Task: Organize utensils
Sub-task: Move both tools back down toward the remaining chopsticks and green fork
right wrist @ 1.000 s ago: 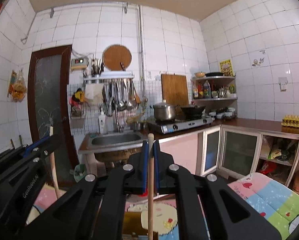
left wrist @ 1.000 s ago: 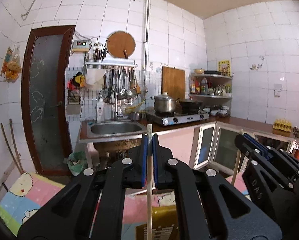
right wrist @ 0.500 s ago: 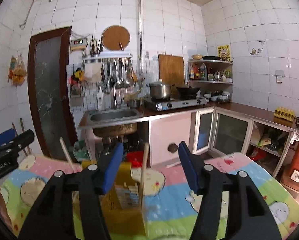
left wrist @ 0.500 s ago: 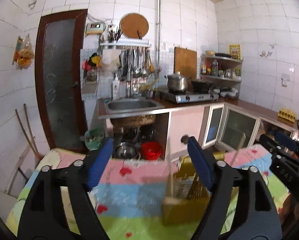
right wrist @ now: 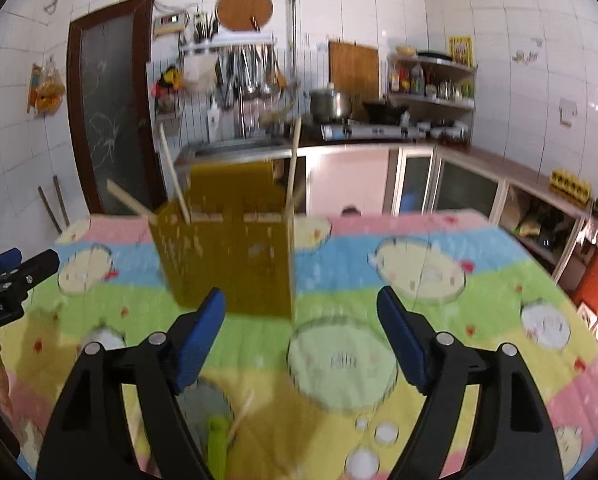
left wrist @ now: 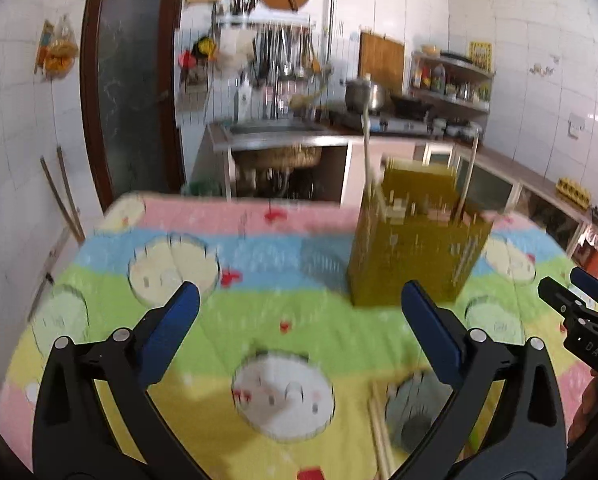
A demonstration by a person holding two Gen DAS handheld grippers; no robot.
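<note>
both tongs (left wrist: 299, 308) (right wrist: 301, 312) agape, yellow utensil box (right wrist: 227, 256) just beyond

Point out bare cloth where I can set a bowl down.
Bare cloth lies left of the yellow utensil holder, ahead of the left hand-held gripper, and right of it in the right view. Chopsticks crowd the near edge.

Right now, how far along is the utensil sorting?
Done: several chopsticks stand upright in the yellow holder box on the cartoon tablecloth. In hand: nothing; the left hand-held gripper and the right hand-held gripper are both open and empty. Left: loose chopsticks lie on the cloth near the grippers, beside a blurred grey item and a green-handled item.
</note>
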